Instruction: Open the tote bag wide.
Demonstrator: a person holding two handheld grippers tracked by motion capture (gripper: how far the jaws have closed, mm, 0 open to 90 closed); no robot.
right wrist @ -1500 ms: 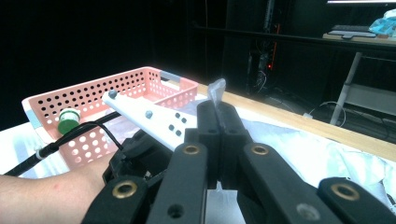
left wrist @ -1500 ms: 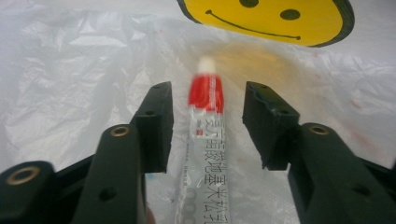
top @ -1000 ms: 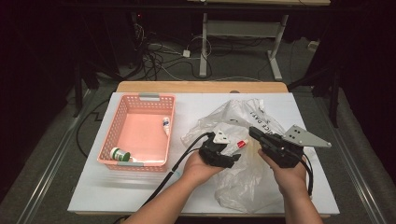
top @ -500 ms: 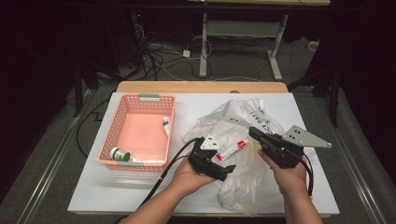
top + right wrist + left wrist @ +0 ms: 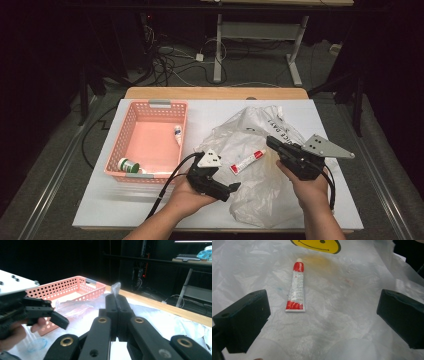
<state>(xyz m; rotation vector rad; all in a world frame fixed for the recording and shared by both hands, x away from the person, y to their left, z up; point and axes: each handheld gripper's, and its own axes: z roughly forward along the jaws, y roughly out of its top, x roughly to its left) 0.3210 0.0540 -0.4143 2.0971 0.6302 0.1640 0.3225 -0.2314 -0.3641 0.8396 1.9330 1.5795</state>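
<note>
A red-and-white tube [image 5: 246,162] [image 5: 295,287] lies flat on a crumpled clear plastic bag [image 5: 260,200] [image 5: 342,322] spread over the white table. My left gripper [image 5: 231,189] [image 5: 323,300] hovers just in front of the tube, jaws open wide with nothing between them. My right gripper [image 5: 272,142] [image 5: 117,300] is at the bag's right side, shut on a pinched fold of the bag [image 5: 115,288] and holding it up.
A pink perforated basket [image 5: 125,145] [image 5: 75,286] stands at the left, holding a green-capped bottle [image 5: 128,165] and a small white bottle [image 5: 177,134]. The left gripper's cable [image 5: 170,185] trails toward the front edge. A yellow smiley print [image 5: 317,244] marks the bag.
My left gripper has drawn back toward the table's front edge, away from the tube, which now lies in the open on the bag. The right gripper has stayed put.
</note>
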